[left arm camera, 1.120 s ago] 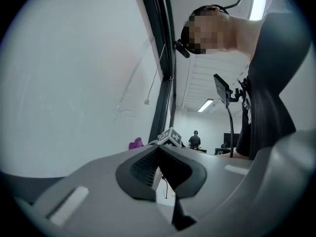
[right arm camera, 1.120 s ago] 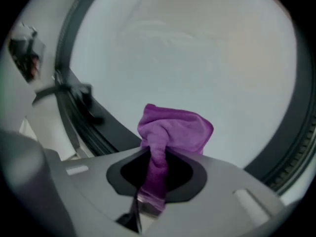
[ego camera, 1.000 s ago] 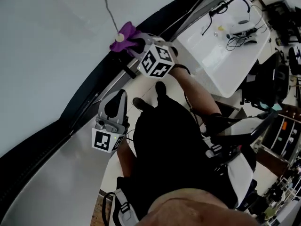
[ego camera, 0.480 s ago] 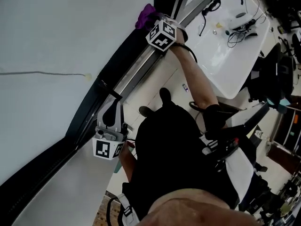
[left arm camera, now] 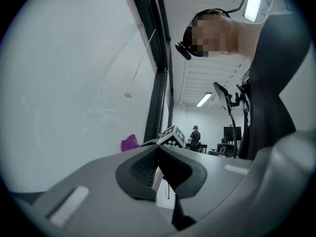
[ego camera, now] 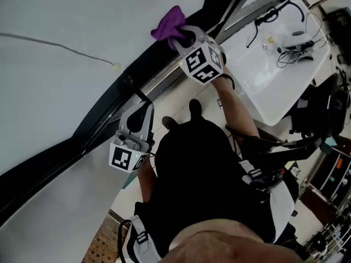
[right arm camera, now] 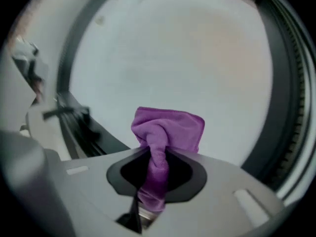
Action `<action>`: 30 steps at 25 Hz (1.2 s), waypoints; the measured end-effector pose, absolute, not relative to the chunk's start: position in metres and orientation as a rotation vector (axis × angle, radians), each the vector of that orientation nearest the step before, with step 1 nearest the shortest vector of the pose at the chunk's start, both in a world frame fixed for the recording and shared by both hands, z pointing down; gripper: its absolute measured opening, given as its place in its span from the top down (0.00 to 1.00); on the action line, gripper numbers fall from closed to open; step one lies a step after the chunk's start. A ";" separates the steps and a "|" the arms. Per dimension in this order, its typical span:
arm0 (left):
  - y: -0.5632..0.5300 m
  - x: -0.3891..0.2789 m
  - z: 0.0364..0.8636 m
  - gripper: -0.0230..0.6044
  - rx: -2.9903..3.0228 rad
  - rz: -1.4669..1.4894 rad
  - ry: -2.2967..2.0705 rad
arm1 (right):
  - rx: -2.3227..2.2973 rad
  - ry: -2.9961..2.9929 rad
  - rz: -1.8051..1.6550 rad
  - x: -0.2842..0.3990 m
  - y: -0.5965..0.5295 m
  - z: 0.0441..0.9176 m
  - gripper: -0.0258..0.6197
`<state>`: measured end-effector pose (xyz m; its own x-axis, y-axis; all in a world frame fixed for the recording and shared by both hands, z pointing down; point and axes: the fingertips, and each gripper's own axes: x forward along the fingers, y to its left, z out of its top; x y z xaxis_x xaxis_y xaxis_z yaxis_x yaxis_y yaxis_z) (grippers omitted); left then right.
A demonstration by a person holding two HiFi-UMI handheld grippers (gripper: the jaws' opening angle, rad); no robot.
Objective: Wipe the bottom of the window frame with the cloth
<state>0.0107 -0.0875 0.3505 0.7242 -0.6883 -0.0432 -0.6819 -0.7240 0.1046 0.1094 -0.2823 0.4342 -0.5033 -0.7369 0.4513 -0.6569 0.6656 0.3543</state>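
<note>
A purple cloth [ego camera: 169, 23] is bunched in my right gripper [ego camera: 184, 36], which is shut on it. In the right gripper view the cloth [right arm camera: 165, 132] sticks up out of the gripper [right arm camera: 157, 169] in front of the pale glass. The black bottom window frame [ego camera: 109, 119] runs diagonally, and the cloth is at its upper edge near the vertical post [ego camera: 219, 4]. My left gripper [ego camera: 143, 111] hangs lower along the frame, shut and empty [left arm camera: 159, 164]. From it the cloth [left arm camera: 129, 142] shows small and far off.
A white table [ego camera: 258, 86] with cables and small parts stands right of the window. A blind cord with a knob [ego camera: 115, 66] hangs across the glass. The person's dark clothing [ego camera: 203, 169] fills the lower middle. Another person [left arm camera: 195, 135] stands far back in the room.
My right gripper has carried the cloth along the frame away from the left gripper, toward the vertical post. The left gripper has stayed near the same place on the frame.
</note>
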 end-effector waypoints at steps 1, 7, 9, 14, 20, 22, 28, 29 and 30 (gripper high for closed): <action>-0.088 0.010 0.351 0.96 2.837 -0.126 -1.127 | 0.947 -2.415 -0.193 0.070 -0.261 0.430 0.85; -0.088 0.009 0.346 0.96 2.845 -0.156 -1.136 | 0.658 -2.355 -0.307 -0.016 -0.235 0.489 0.84; -0.088 0.006 0.349 0.96 2.835 -0.155 -1.152 | 0.738 -2.332 -0.277 0.013 -0.251 0.495 0.84; -0.091 0.004 0.352 0.96 2.823 -0.151 -1.160 | 1.054 -2.080 -0.222 0.144 -0.332 0.498 0.84; -0.094 0.026 0.344 0.96 2.875 -0.145 -1.084 | 1.162 -1.782 -0.300 0.217 -0.378 0.499 0.84; -0.095 0.034 0.343 0.96 2.891 -0.141 -1.053 | 1.197 -1.715 -0.325 0.224 -0.381 0.500 0.85; -0.095 0.045 0.344 0.96 2.907 -0.122 -1.012 | 1.243 -2.002 -0.154 0.209 -0.335 0.473 0.85; -0.096 0.045 0.345 0.96 2.906 -0.119 -1.006 | 1.234 -2.145 -0.091 0.199 -0.313 0.460 0.85; -0.098 0.046 0.346 0.96 2.906 -0.118 -0.996 | 1.219 -2.271 -0.028 0.189 -0.291 0.449 0.84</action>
<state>0.0460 -0.0976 0.3461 0.7874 -0.6144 -0.0505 -0.6093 -0.7880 0.0884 0.1895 -0.2907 0.4493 -0.4327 -0.7746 0.4613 -0.7631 0.5871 0.2702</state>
